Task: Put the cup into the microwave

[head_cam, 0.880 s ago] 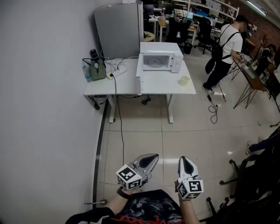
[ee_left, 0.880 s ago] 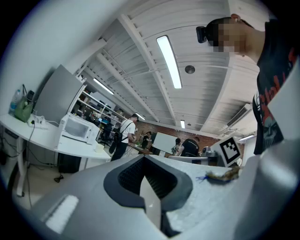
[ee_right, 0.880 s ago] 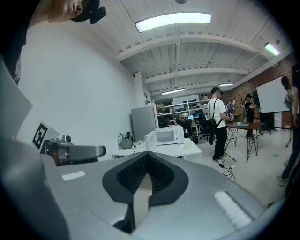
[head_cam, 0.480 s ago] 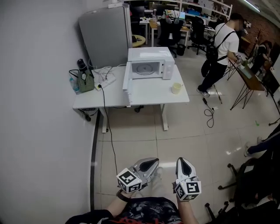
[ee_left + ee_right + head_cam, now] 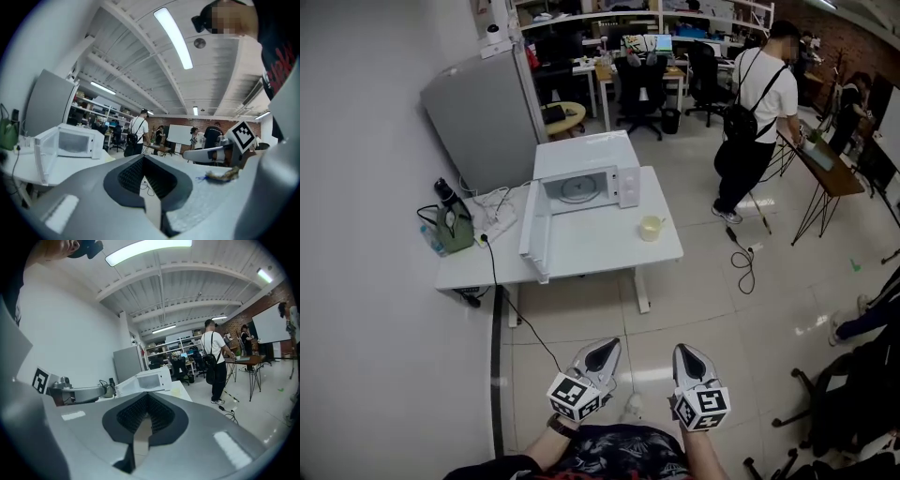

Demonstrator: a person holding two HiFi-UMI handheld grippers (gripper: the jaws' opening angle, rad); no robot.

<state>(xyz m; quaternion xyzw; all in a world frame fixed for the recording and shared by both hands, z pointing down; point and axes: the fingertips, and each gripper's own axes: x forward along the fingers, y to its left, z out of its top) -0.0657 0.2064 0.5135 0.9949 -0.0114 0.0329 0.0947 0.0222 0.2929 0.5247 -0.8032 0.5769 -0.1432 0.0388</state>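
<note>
Left gripper and right gripper side by side, jaws pressed together, both empty. Cup well ahead of both, on white table, just right of microwave, door open.

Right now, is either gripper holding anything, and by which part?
Nothing is held: the left gripper and right gripper are both shut and empty. The cup stands on the table beside the microwave.

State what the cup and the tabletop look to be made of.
Cup: probably plastic, with a pale yellow-green, slightly translucent, dull look; it is too small in view to be sure. Tabletop: likely laminated board, a smooth, flat, uniform white with a thin, even edge.
</note>
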